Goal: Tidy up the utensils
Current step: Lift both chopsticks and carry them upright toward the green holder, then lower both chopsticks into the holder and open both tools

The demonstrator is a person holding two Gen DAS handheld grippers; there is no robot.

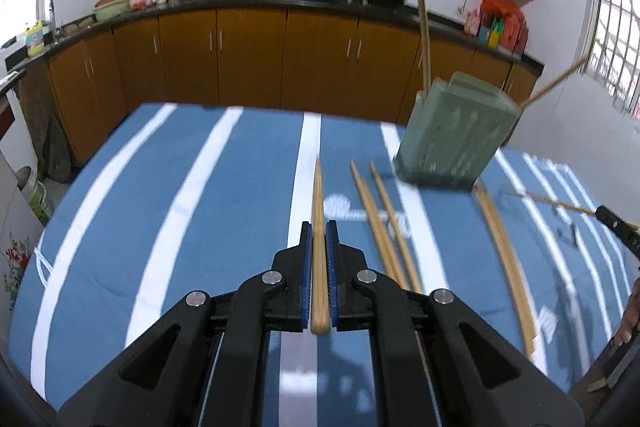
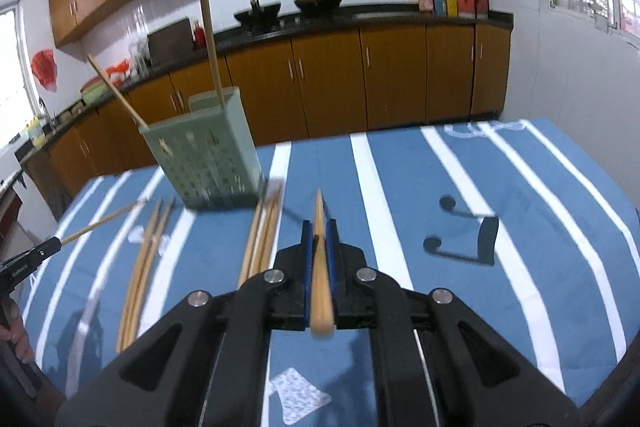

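Note:
My left gripper (image 1: 319, 227) is shut on a bamboo chopstick (image 1: 318, 259) that points ahead above the table. My right gripper (image 2: 319, 227) is shut on another chopstick (image 2: 320, 279) in the same way. A pale green perforated holder (image 1: 456, 135) (image 2: 208, 155) stands tilted in view at the far side, with two chopsticks (image 2: 210, 43) leaning out of it. Loose chopsticks (image 1: 380, 223) (image 2: 262, 239) lie on the cloth in front of the holder, and more (image 1: 504, 251) (image 2: 146, 259) lie to its side. Each wrist view shows the other gripper at the frame edge with its chopstick.
The table carries a blue cloth with white stripes (image 1: 200, 187) (image 2: 440, 187). A black stand-like object (image 2: 486, 239) lies on the cloth at the right. Wooden kitchen cabinets (image 1: 248, 59) and a dark counter run behind the table. A hand (image 2: 16, 339) shows at the left edge.

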